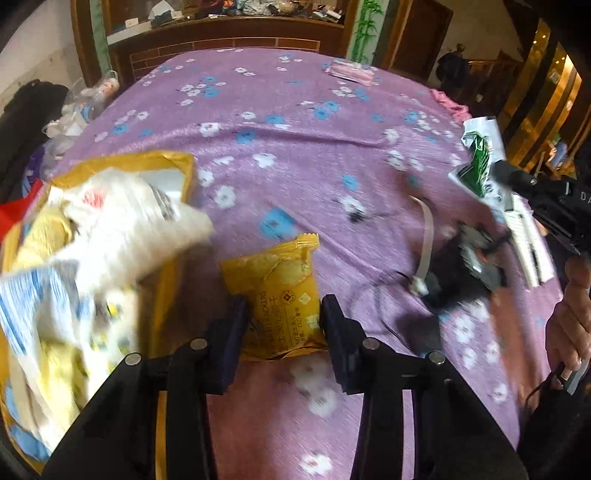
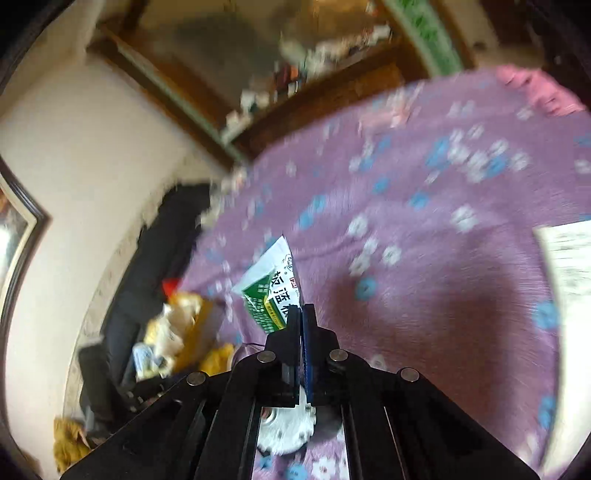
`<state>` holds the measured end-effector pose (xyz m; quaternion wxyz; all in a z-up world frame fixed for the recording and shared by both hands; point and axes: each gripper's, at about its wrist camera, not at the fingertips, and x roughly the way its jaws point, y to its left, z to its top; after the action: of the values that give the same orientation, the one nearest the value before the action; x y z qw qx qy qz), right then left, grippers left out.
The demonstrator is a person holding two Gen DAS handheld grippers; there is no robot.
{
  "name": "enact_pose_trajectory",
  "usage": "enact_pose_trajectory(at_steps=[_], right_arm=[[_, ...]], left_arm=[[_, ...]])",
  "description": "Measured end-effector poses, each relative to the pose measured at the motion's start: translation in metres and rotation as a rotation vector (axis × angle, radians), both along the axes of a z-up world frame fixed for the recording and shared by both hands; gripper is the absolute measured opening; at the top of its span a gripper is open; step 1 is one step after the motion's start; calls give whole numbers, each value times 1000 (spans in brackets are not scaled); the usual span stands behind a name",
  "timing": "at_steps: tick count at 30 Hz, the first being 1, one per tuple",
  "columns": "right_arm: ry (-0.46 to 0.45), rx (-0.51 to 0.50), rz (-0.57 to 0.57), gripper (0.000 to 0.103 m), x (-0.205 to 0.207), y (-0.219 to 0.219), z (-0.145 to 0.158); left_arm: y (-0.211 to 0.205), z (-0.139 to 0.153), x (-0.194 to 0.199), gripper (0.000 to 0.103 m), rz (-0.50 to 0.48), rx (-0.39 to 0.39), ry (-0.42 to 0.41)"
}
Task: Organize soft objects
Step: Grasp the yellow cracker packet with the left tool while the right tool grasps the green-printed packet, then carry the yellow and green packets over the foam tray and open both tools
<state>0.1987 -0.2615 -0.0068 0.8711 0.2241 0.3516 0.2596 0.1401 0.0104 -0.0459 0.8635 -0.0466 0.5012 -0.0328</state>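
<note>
A yellow cracker packet (image 1: 275, 291) lies on the purple flowered bedspread (image 1: 295, 147) between the fingers of my left gripper (image 1: 284, 325), which is open around it. A yellow box (image 1: 173, 173) at the left is stuffed with white and yellow soft packets (image 1: 110, 229). My right gripper (image 2: 302, 314) is shut on a green and white sachet (image 2: 275, 291) and holds it above the bed; it also shows in the left wrist view (image 1: 480, 162) at the right.
A black device with cables and a grey strap (image 1: 461, 266) lies on the bed at the right. A pink packet (image 1: 352, 72) and pink cloth (image 1: 448, 103) lie at the far edge. A wooden headboard shelf (image 1: 221, 33) holds clutter. A white paper (image 2: 569, 258) lies at the right.
</note>
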Motion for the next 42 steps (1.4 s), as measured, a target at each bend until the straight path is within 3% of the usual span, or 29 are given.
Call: enact_pose_trajectory(at_steps=[3, 7, 12, 20, 25, 32, 42], right_arm=[[-29, 67, -50, 0, -38, -19, 7], [-61, 210, -45, 0, -90, -33, 1], [-78, 248, 31, 0, -125, -9, -7], [-85, 182, 192, 0, -122, 59, 10], [-80, 161, 246, 0, -112, 90, 13], [-53, 131, 284, 0, -95, 124, 5], [-59, 82, 286, 1, -103, 151, 16]], left_arm=[[-7, 7, -16, 38, -19, -38, -15], [-12, 14, -34, 38, -62, -180, 9], [-13, 31, -70, 38, -78, -247, -28], [39, 68, -119, 38, 2, -341, -117], [66, 89, -134, 39, 64, -330, -191], [86, 84, -132, 39, 116, -348, -197], [104, 83, -130, 39, 147, -355, -201]])
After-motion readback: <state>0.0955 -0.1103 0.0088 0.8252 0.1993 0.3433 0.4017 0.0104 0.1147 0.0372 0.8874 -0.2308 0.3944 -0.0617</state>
